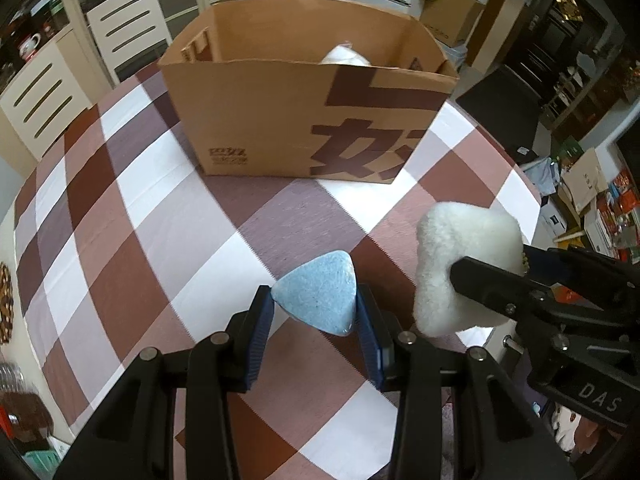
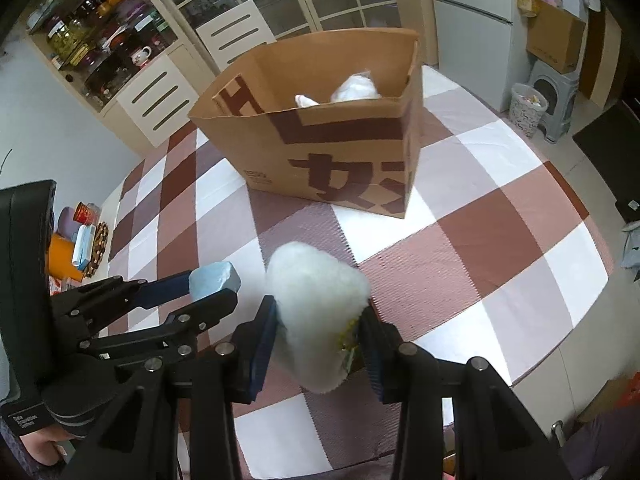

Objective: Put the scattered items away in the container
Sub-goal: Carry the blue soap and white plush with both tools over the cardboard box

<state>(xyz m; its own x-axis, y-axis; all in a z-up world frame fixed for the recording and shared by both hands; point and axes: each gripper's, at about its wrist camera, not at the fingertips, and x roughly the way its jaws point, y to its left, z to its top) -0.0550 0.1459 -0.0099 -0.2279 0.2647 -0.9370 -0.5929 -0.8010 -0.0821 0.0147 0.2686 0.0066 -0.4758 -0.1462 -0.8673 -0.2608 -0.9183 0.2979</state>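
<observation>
You are gripping the blue sponge (image 1: 316, 294) in the left gripper (image 1: 316, 312) and the white fluffy pad (image 2: 316, 316) in the right gripper (image 2: 320, 340) — both are waiting above the table's (image 1: 160, 208) near edge, while the cardboard box (image 1: 280, 120) is already holding white items (image 2: 354, 88).

The left wrist view looks forward and down along its own two black fingers with blue pads, close above the brown-and-white checked tablecloth (image 1: 168, 208), facing the open brown cardboard box (image 1: 280, 120) that stands farther across the table. The right wrist view sits just to its right, equally near the tablecloth (image 2: 500, 240), looking at the same box (image 2: 340, 152) from a slightly more rightward angle. Both views share the box, the cloth before it, and each other's gripper: the right gripper (image 1: 472, 276) enters the left view's right edge, and the left gripper (image 2: 212, 284) enters the right view's left edge.
</observation>
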